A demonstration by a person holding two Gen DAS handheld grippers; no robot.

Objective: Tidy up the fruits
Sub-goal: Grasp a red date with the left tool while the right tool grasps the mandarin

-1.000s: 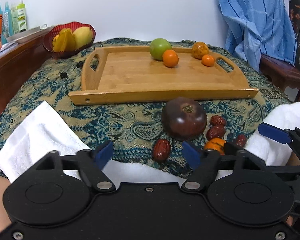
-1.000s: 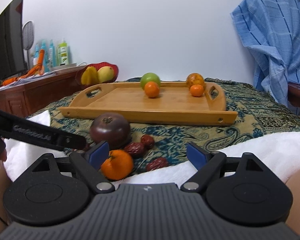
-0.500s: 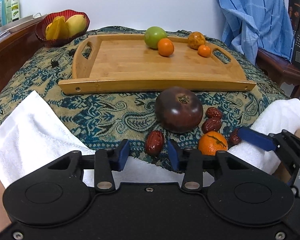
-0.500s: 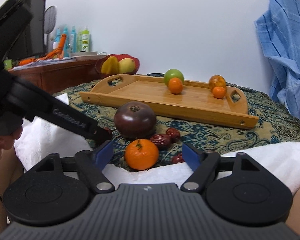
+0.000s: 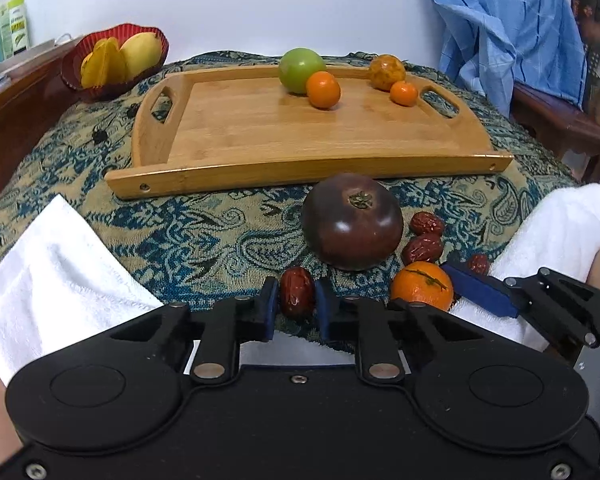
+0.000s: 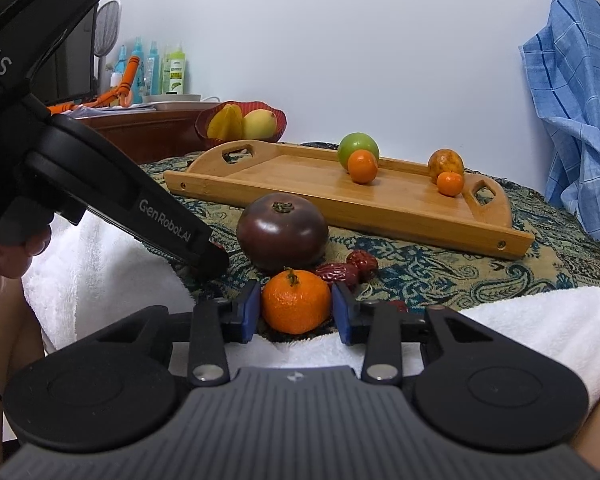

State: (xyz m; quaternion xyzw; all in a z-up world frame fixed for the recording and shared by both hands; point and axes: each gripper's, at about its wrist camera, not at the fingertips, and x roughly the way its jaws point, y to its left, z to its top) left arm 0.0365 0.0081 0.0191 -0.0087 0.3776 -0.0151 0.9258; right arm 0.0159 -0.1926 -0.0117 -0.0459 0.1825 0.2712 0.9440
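My left gripper (image 5: 296, 300) is shut on a red date (image 5: 297, 291) that lies on the patterned cloth. My right gripper (image 6: 296, 307) is shut on a small orange (image 6: 296, 301), also seen in the left wrist view (image 5: 422, 286). A big dark tomato (image 5: 352, 220) sits just beyond both, with three more dates (image 5: 423, 249) to its right. The wooden tray (image 5: 260, 144) behind holds a green fruit (image 5: 302, 65), two oranges (image 5: 323, 90) and a mottled orange fruit (image 5: 387, 72).
A red bowl (image 5: 112, 62) with yellow fruit stands at the back left by a wooden cabinet (image 5: 16, 120). White towels (image 5: 56, 256) lie at the front left and right. A blue cloth (image 5: 508, 28) hangs over a chair at the right.
Both grippers moved forward and down. The left jaws closed on the date and the right jaws closed on the orange.
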